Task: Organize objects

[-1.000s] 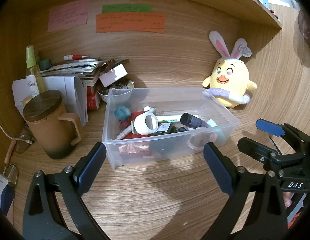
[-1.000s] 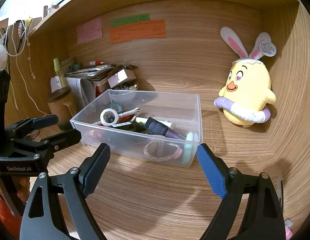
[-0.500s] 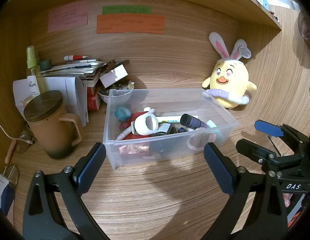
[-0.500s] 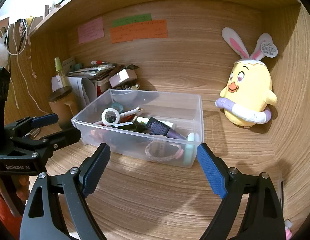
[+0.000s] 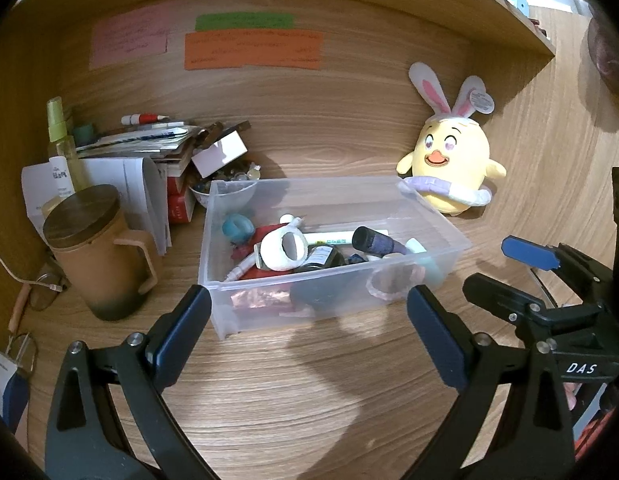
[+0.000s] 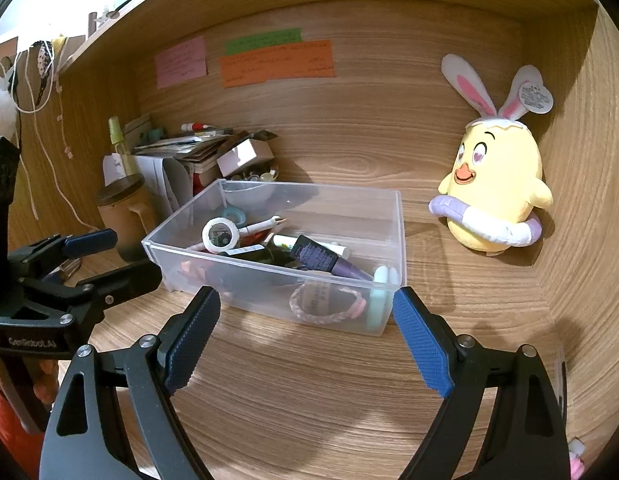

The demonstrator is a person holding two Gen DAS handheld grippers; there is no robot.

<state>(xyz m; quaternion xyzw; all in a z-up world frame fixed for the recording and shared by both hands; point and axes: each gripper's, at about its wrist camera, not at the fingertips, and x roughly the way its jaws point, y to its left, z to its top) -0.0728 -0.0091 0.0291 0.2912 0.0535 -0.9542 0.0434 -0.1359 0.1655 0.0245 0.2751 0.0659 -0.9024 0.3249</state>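
A clear plastic bin (image 5: 437, 216) (image 6: 398, 240) stands on the wooden desk, holding a white tape roll (image 5: 283, 249) (image 6: 220, 235), a purple tube (image 5: 379, 241) (image 6: 329, 261), a braided bracelet (image 6: 327, 300), pens and small items. My left gripper (image 5: 309, 328) is open and empty, just in front of the bin. My right gripper (image 6: 305, 332) is open and empty, in front of the bin's right corner. Each gripper shows in the other's view, the right in the left wrist view (image 5: 525, 276) and the left in the right wrist view (image 6: 97, 260).
A yellow bunny-eared plush (image 5: 449, 176) (image 6: 493, 200) sits right of the bin. A brown lidded mug (image 5: 97, 248) (image 6: 123, 212), a spray bottle (image 5: 63, 148) and a pile of papers and boxes (image 5: 157, 152) crowd the left. Sticky notes (image 5: 253, 48) hang on the back wall.
Both grippers have drifted back slightly from the bin; the view shifts a little. Nothing was taken hold of or moved.
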